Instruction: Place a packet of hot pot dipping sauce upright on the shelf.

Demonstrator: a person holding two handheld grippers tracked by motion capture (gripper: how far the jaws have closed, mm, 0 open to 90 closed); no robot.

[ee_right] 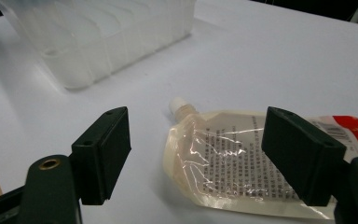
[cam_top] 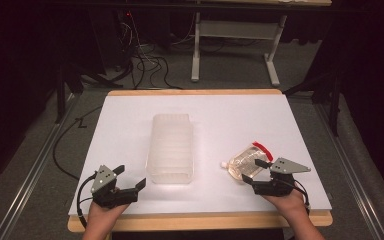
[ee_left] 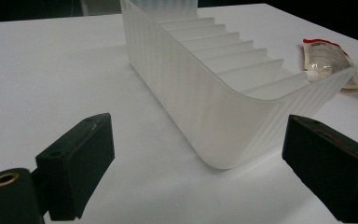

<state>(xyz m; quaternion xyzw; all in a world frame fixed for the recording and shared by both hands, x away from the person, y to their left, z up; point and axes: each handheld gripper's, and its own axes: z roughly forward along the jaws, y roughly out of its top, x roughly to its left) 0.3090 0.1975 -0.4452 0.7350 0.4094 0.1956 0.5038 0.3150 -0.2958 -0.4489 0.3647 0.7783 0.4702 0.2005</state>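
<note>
A translucent plastic bin (cam_top: 170, 148) with several inner dividers stands lengthwise in the middle of the white table top (cam_top: 130, 120). A clear spouted pouch (cam_top: 245, 162) with a red top edge lies flat to its right, white spout toward the bin. My right gripper (cam_top: 256, 173) is open just in front of the pouch (ee_right: 233, 158), whose near end lies between its jaws, untouched. My left gripper (cam_top: 130, 176) is open near the front left, pointing at the bin's near corner (ee_left: 223, 116). The pouch (ee_left: 328, 60) shows beyond the bin in the left gripper view.
The table's wooden front edge (cam_top: 200, 220) runs just behind both hands. Beyond the table's far edge are a grey floor, loose cables (cam_top: 145, 65) and the legs of another table (cam_top: 235, 45). Metal rails (cam_top: 35, 165) run along both sides.
</note>
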